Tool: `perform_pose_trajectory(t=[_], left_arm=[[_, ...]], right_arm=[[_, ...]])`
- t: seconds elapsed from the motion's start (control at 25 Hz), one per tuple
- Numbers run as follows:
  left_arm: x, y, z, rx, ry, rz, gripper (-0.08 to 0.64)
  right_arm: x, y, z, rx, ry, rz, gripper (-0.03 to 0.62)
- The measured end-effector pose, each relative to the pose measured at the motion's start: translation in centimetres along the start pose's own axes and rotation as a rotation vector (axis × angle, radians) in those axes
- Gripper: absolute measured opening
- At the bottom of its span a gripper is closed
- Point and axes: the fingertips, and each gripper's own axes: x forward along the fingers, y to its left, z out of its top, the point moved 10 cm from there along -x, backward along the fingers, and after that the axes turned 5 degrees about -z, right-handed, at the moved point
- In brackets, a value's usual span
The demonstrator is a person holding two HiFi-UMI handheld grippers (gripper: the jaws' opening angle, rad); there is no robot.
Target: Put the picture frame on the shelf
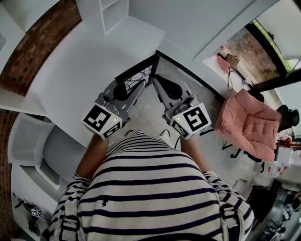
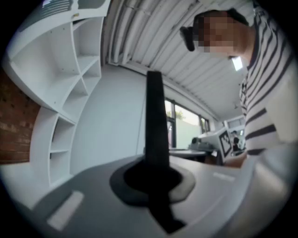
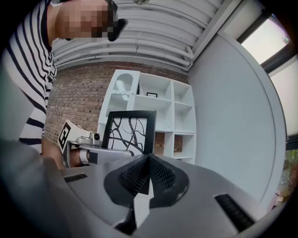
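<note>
The picture frame [image 1: 139,74] is black with a dark branch pattern on white. I see it in the head view, just ahead of the person in the striped shirt. My left gripper [image 1: 123,89] is shut on its lower left part. In the left gripper view the frame [image 2: 155,121] stands edge-on as a black bar rising out of the jaws. My right gripper [image 1: 162,87] is shut, and the frame's right edge [image 3: 150,135] ends just beyond its tips [image 3: 149,174]; I cannot tell whether they touch. The white shelf unit [image 3: 160,109] stands behind against a brick wall.
The white shelf unit [image 1: 110,14] has several open compartments [image 2: 70,93]. A white table top [image 1: 80,70] lies to the left, with a grey chair [image 1: 33,141] beside it. A pink armchair [image 1: 249,124] sits at the right. Windows [image 2: 186,118] line the far wall.
</note>
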Motion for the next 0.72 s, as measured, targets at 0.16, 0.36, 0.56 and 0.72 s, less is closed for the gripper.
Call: perform_pose_trajectory(t=[0.16,0.36,0.56,0.72], left_arm=[[-0.11,-0.01,0.06,-0.001,0.0,-0.005,0.017],[0.04,-0.41,0.1,0.003,0.0,-0.008,0.017],[0.02,-0.53,0.0,0.002,0.006,-0.003,0.017],[0.01,-0.45,-0.16,-0.002,0.017,0.006,0.017]], right_arm=[[-0.02,0.15,0.03,0.004,0.001,-0.004,0.006],[-0.43,0.12,0.04,0.006,-0.002,-0.006,0.006],[-0.52,0.13,-0.07,0.01,0.007,-0.004,0.006],[-0.35,0.07,-0.33,0.031,0.007,-0.004,0.006]])
